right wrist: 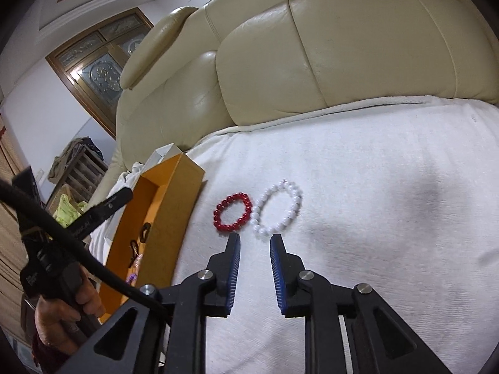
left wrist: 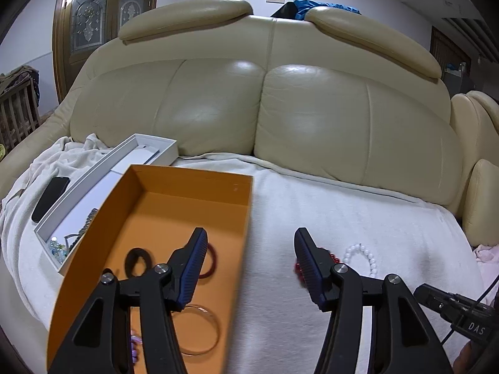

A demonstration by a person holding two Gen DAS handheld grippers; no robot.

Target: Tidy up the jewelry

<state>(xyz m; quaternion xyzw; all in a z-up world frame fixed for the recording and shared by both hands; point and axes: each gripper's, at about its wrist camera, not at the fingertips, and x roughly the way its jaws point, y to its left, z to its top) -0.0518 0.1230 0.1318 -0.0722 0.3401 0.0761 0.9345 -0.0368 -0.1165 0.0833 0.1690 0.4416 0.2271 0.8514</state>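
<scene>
An orange box [left wrist: 199, 176] lies open on the white blanket; it also shows in the right wrist view [right wrist: 162, 218]. It holds a black ring [left wrist: 137, 258], a dark red bangle [left wrist: 212, 261], a clear bangle [left wrist: 199, 330] and a purple piece [left wrist: 134, 347]. A red bead bracelet [right wrist: 232, 213] and a white pearl bracelet [right wrist: 277, 207] lie side by side on the blanket right of the box. My left gripper [left wrist: 251, 243] is open and empty over the box's right wall. My right gripper [right wrist: 255, 241] is open and empty just short of both bracelets.
A white box [left wrist: 103, 184] with beaded jewelry [left wrist: 59, 246] stands left of the orange box, and a black phone [left wrist: 50, 198] lies beside it. The beige leather sofa back [left wrist: 265, 109] rises behind the blanket. A wooden door [left wrist: 103, 15] is far left.
</scene>
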